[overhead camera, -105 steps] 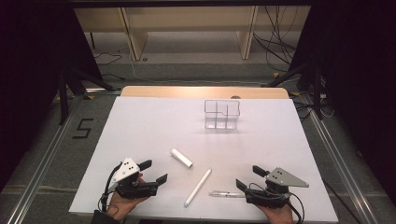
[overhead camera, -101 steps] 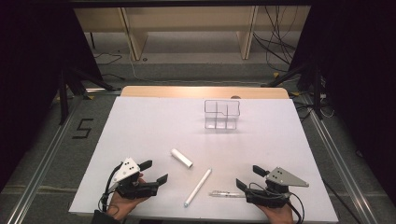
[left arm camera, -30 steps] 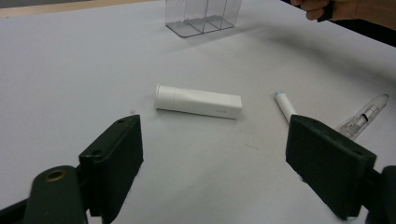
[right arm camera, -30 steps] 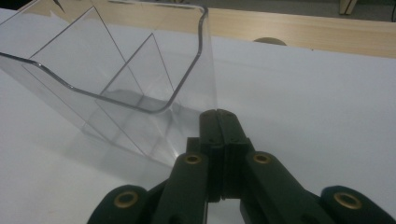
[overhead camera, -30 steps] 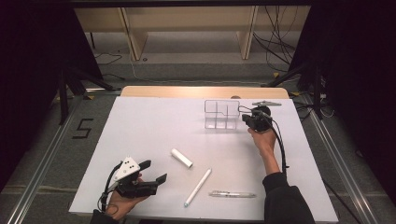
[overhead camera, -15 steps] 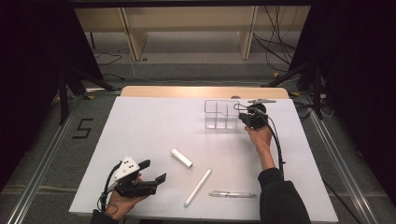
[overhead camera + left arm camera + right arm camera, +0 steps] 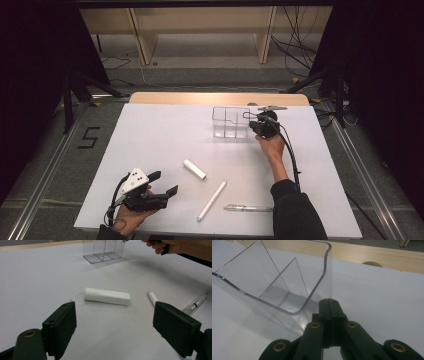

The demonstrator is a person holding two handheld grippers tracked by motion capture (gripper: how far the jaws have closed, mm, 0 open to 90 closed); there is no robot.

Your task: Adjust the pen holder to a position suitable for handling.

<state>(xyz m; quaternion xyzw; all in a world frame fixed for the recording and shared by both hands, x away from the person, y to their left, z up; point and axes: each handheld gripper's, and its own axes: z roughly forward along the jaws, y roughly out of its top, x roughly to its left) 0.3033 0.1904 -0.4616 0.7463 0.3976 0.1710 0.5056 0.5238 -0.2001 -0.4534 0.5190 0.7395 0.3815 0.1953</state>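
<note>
You've got a short white tube (image 7: 194,169) lying flat on the white table (image 7: 150,135), and that's your marker. Just to its right and nearer you, a long white pen (image 7: 211,201) lies at a slant. Past that pen, further right of the tube, a clear pen (image 7: 248,207) lies along the table's near edge. Well left of the tube, off the table, a black "5" (image 7: 88,138) is marked on the floor.
</note>
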